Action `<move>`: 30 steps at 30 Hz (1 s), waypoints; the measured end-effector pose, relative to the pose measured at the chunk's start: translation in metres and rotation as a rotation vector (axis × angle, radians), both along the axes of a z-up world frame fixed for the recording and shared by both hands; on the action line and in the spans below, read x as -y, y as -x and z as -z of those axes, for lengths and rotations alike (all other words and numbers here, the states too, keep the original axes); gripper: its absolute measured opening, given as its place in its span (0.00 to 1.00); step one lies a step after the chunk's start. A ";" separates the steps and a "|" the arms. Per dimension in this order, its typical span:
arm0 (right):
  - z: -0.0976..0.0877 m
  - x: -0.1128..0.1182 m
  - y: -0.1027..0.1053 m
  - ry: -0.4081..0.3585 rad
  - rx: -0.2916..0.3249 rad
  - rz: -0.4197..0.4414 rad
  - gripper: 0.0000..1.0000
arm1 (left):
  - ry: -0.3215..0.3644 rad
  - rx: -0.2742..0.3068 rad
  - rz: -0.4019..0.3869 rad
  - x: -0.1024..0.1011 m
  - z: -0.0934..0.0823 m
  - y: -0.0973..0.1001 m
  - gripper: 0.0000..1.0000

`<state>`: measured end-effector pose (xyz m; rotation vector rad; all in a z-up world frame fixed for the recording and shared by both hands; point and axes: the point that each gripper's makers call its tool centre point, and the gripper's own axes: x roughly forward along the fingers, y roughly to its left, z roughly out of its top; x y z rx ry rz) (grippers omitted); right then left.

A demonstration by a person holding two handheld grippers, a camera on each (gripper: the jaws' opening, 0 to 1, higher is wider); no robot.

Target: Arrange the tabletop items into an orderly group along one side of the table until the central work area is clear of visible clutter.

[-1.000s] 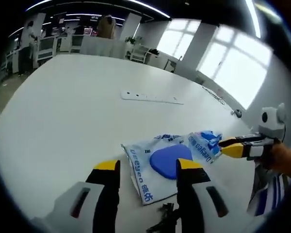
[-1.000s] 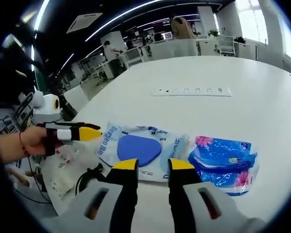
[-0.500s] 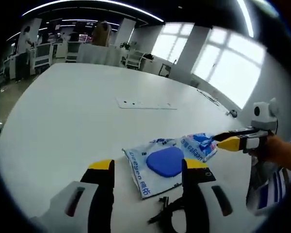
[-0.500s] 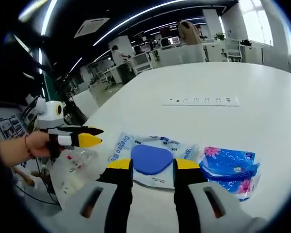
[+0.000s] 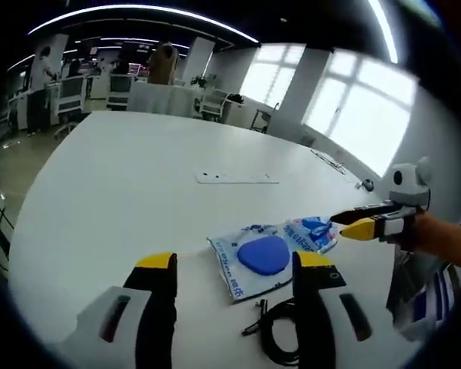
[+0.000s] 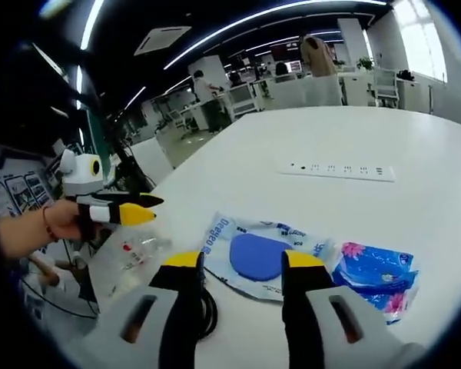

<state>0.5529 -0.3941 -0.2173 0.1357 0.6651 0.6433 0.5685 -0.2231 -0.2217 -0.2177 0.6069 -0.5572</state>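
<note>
Sitting near the tabletop (image 5: 123, 184) edge closest to both tools: wipes pack (image 5: 263, 259) with blue lid, tissue pack (image 5: 316, 231) just beside it, black cable (image 5: 280, 342) coiled in front. Clear bag (image 6: 134, 254) lies off to the left in the right gripper view. Power strip (image 5: 237, 178) is well apart, out toward the middle.

Left tool (image 5: 234, 265): jaws spread, nothing between them. Right tool (image 6: 240, 265): also released, empty.

Change over the last second: both tools have pulled back and up from the packs; the cable now shows more fully in both views. Packs themselves look unmoved, wipes and tissues sit side by side as before.

Read: neither tool has committed to a grasp. Packs are already roughly grouped at this side; cable and bag look like the loose bits, and the strip may be a fixture.
</note>
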 end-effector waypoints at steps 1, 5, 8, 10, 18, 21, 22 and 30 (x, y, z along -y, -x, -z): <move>-0.002 -0.002 0.002 0.000 0.000 -0.003 0.41 | 0.001 0.002 -0.003 -0.002 -0.002 0.001 0.63; -0.008 -0.011 0.008 -0.012 0.001 -0.020 0.43 | 0.001 0.013 -0.009 -0.010 -0.009 0.006 0.64; -0.010 -0.016 0.008 -0.021 0.001 -0.032 0.44 | 0.004 0.018 -0.017 -0.018 -0.013 0.011 0.65; -0.012 -0.018 0.009 -0.030 -0.001 -0.036 0.45 | 0.008 0.021 -0.022 -0.022 -0.016 0.014 0.65; -0.022 -0.038 0.020 -0.092 -0.016 -0.055 0.48 | 0.016 0.033 -0.044 -0.042 -0.027 0.029 0.66; -0.025 -0.049 0.027 -0.098 -0.017 -0.066 0.49 | 0.018 0.039 -0.052 -0.050 -0.032 0.035 0.66; -0.025 -0.052 0.029 -0.094 -0.018 -0.072 0.49 | 0.023 0.042 -0.060 -0.054 -0.034 0.037 0.66; -0.027 -0.078 0.039 -0.135 -0.043 -0.096 0.51 | 0.044 0.057 -0.101 -0.081 -0.047 0.051 0.66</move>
